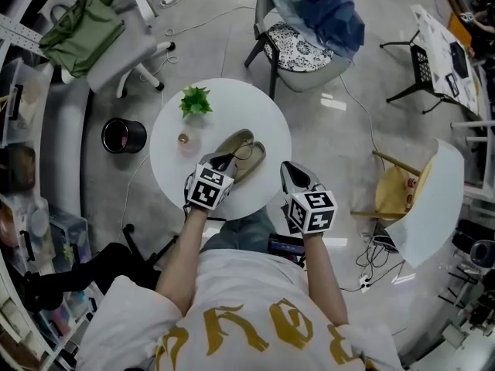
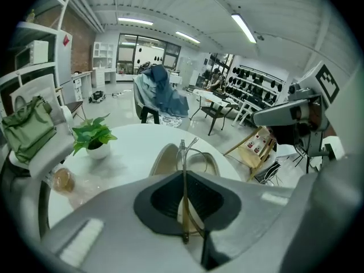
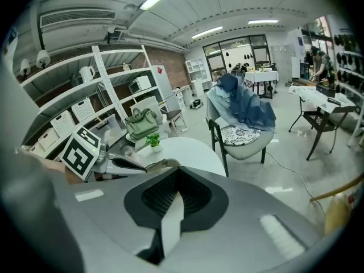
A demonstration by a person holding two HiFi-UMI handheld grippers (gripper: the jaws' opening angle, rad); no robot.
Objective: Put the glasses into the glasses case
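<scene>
- The left tool (image 1: 223, 161) is clamped on the glasses (image 2: 183, 152). In its own view the thin frame runs edge-on straight up between the jaws, and its far end sticks out past the tips.
- The glasses case (image 1: 241, 147) lies open on the round white worktop (image 1: 255, 103), directly ahead of the left tool and just beyond the end of the glasses. Its two beige halves sit side by side with their hollows facing up.
- Judged from the head view, the case's long axis runs away from the person and slightly to the right, roughly in line with the left tool's jaws. The held frame therefore already points along the case, not across it.
- The right tool (image 1: 292, 172) has its jaws together on nothing. It hovers by the worktop's near right rim, to the right of the case and apart from it.
- The left tool is the nearer one and carries the load, so the coming move is probably a short forward-and-down lowering into a hollow.
- A small potted plant (image 1: 196, 100) stands farther back on the left, out of that path.
</scene>
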